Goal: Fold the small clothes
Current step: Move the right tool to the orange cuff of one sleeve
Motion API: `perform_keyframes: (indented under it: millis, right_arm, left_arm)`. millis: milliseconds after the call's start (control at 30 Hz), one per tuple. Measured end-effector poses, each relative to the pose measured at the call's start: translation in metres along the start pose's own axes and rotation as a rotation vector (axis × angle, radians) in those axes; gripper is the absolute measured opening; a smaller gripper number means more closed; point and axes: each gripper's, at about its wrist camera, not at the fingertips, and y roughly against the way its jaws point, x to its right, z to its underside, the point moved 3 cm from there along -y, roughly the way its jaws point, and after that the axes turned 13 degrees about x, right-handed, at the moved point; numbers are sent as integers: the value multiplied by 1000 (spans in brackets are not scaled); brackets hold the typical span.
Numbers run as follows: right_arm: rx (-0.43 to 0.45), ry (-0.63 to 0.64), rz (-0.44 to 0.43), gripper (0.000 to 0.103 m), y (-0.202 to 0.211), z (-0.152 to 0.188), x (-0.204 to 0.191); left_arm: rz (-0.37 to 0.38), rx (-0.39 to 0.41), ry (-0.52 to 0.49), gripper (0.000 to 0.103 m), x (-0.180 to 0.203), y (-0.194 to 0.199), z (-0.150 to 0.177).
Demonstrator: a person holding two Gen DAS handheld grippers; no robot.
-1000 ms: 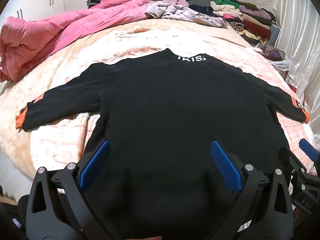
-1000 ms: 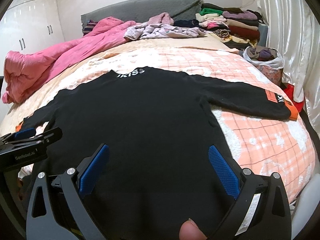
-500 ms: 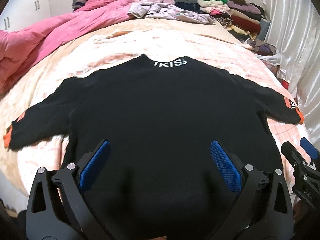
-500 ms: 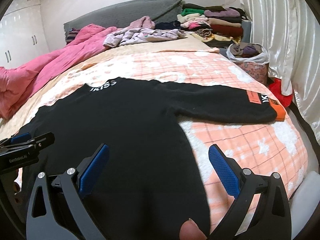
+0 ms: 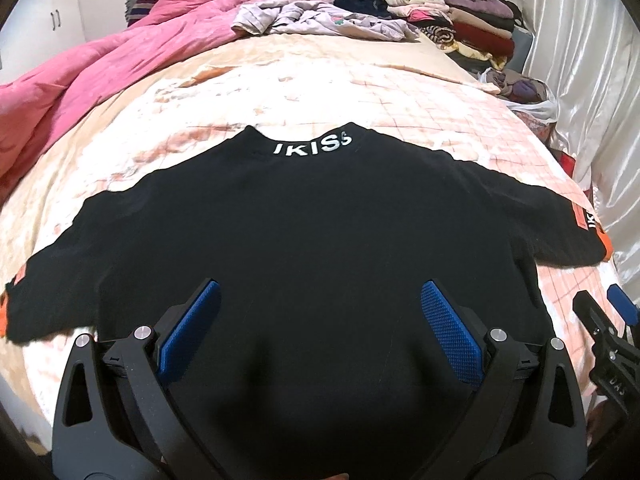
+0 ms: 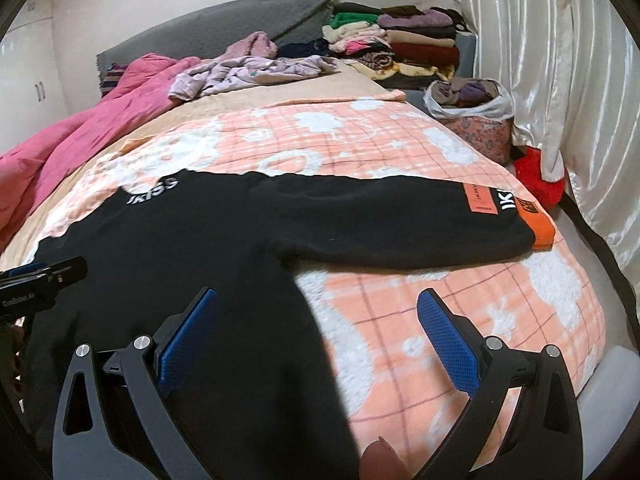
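A black sweater (image 5: 312,240) with white "IKISS" lettering at the collar lies flat, back up, on the bed, both sleeves spread out. Its orange cuffs show at the right sleeve end (image 6: 536,224) and at the left sleeve end (image 5: 3,322). My left gripper (image 5: 320,316) is open over the sweater's lower middle, holding nothing. My right gripper (image 6: 316,320) is open over the sweater's right side edge (image 6: 240,300), below the right sleeve, holding nothing. Each gripper shows at the edge of the other's view, the right one (image 5: 608,344) and the left one (image 6: 40,280).
The bed has a peach checked blanket (image 6: 460,320). A pink duvet (image 5: 100,64) is bunched at the far left. Loose lilac clothes (image 5: 320,20) and a stack of folded clothes (image 5: 452,16) sit near the headboard. A bag of clothes (image 6: 472,112) and a white curtain (image 6: 560,80) stand at the right.
Both grippers have shifted to the right along the sweater's lower part. The right gripper has swung from over the body to over its right edge and sleeve. Both stay open.
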Motion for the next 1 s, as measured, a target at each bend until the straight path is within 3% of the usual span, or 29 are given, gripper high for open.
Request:
perform_keyframes:
  millis: [233, 633, 1000]
  right_arm:
    - [-29, -68, 69, 99, -28, -8, 39]
    - [-83, -197, 337, 99, -71, -9, 151]
    - [-136, -350, 368, 99, -89, 5, 205]
  left_arm:
    - [10, -15, -17, 94, 15, -24, -5]
    - [52, -45, -68, 94, 51, -58, -10]
    - [96, -39, -101, 94, 79, -72, -19]
